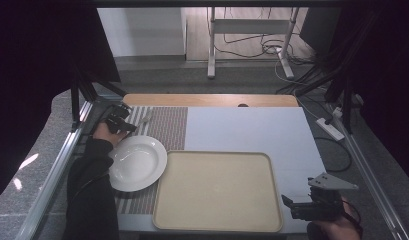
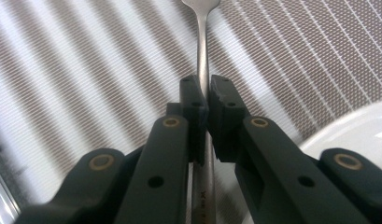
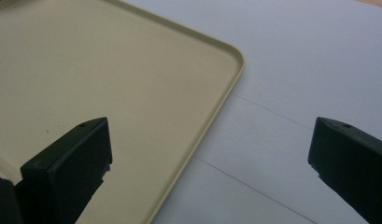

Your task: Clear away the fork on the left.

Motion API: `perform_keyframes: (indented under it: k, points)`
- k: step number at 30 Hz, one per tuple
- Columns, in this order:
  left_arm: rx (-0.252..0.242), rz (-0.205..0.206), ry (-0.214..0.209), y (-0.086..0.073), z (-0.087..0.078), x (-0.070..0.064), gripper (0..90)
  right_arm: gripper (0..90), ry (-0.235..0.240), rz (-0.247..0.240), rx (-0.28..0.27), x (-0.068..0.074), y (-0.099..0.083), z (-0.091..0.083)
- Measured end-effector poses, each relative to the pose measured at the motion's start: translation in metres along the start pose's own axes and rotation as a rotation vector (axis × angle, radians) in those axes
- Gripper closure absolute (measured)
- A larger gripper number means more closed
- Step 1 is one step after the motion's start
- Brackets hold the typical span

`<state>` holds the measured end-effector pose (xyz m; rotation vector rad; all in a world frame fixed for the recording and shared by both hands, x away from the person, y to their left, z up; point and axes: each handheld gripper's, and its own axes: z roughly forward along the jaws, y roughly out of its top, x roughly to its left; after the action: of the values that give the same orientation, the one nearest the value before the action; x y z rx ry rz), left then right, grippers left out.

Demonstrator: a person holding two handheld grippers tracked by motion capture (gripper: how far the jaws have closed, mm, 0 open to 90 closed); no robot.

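My left gripper (image 1: 128, 126) is at the table's far left, over a striped placemat (image 1: 168, 125). In the left gripper view its jaws (image 2: 206, 91) are shut on the thin handle of a metal utensil (image 2: 203, 42), whose head points away across the placemat (image 2: 86, 70). The utensil's head (image 1: 145, 119) lies just beyond the gripper. A white plate (image 1: 137, 162) rests on the mat right beside it, its rim (image 2: 357, 121) at the lower right. My right gripper (image 1: 288, 203) hovers open at the near right, straddling the corner rim of a beige tray (image 3: 226, 88).
The beige tray (image 1: 217, 190) is bare and lies at the near centre, touching the plate's right side. White tabletop (image 1: 252, 130) stretches behind and to the right of it. Metal frame rails (image 1: 57, 170) run along both sides.
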<state>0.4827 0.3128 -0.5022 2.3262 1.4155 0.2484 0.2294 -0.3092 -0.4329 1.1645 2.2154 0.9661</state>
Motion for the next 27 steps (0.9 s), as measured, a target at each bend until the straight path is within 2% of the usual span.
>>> perform_keyframes:
  k: [4, 9, 13, 18, 20, 23, 27]
  points:
    - [-0.014, -0.026, 0.008, -0.011, -0.018, 0.009, 84.2, 0.3, 0.000, -0.002, -0.001, 0.000, 0.000, 0.000]
    - [-0.025, -0.025, 0.008, -0.016, -0.036, 0.008, 84.2, 0.3, 0.000, -0.004, -0.001, 0.000, 0.000, 0.000]
    - [-0.029, -0.006, -0.003, -0.018, -0.045, -0.003, 84.2, 0.3, 0.000, -0.002, -0.001, 0.000, 0.000, 0.000]
    - [-0.051, 0.002, -0.039, -0.022, -0.055, -0.020, 84.1, 0.3, 0.000, -0.005, -0.004, 0.001, 0.000, 0.000]
    - [-0.061, 0.015, -0.033, -0.024, -0.059, -0.028, 84.1, 0.3, 0.000, -0.003, -0.004, 0.000, 0.000, 0.000]
    - [-0.076, 0.035, -0.058, -0.028, -0.063, -0.040, 84.1, 0.2, 0.001, -0.004, -0.004, 0.000, 0.000, 0.000]
    - [-0.076, 0.057, -0.058, -0.032, -0.066, -0.057, 84.1, 0.3, 0.001, -0.005, -0.004, 0.001, 0.000, 0.000]
